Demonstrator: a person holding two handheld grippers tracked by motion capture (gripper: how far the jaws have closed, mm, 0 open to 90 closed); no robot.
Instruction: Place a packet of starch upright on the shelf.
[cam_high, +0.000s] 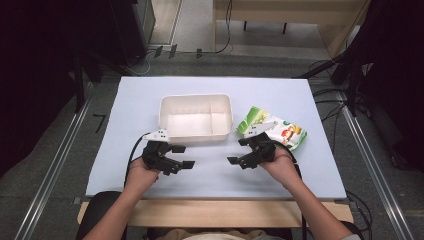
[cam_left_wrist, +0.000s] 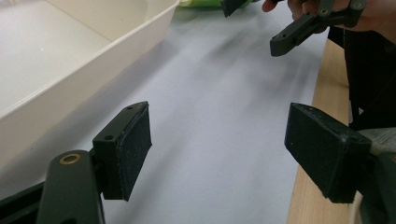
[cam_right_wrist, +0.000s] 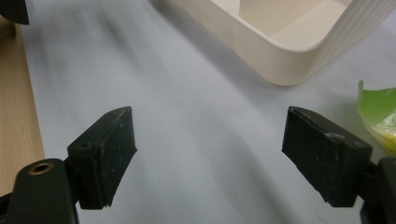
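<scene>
Grey floor and dark equipment surround a bench (cam_high: 150, 100) covered with a pale blue-white sheet, its wooden front edge showing along the near side. Near the middle of the bench sits a cream tray (cam_high: 196, 134) with two compartments, a wide one on the left and a narrower one on the right; both look bare. Just to the right of the tray lies a snack bag (cam_high: 287, 134), green and white with orange and red printing, flat on the sheet and apart from the tray wall.

Both hands come in from the bottom of the high view, each holding a set of tongs low over the bench in front of the tray. The left tongs (cam_high: 183, 156) hover near the tray's front left corner, pointing toward the centre, with the jaws standing wide apart and nothing between them; the left gripper view shows only bare sheet between the pads (cam_left_wrist: 133, 149), with the tray wall at upper left. The right tongs (cam_high: 238, 151) hover between the tray's front right corner and the snack bag, jaws likewise spread wide and clamped on nothing. In the right gripper view a green corner of the snack bag (cam_right_wrist: 377, 109) lies just beyond the right-hand pad.
</scene>
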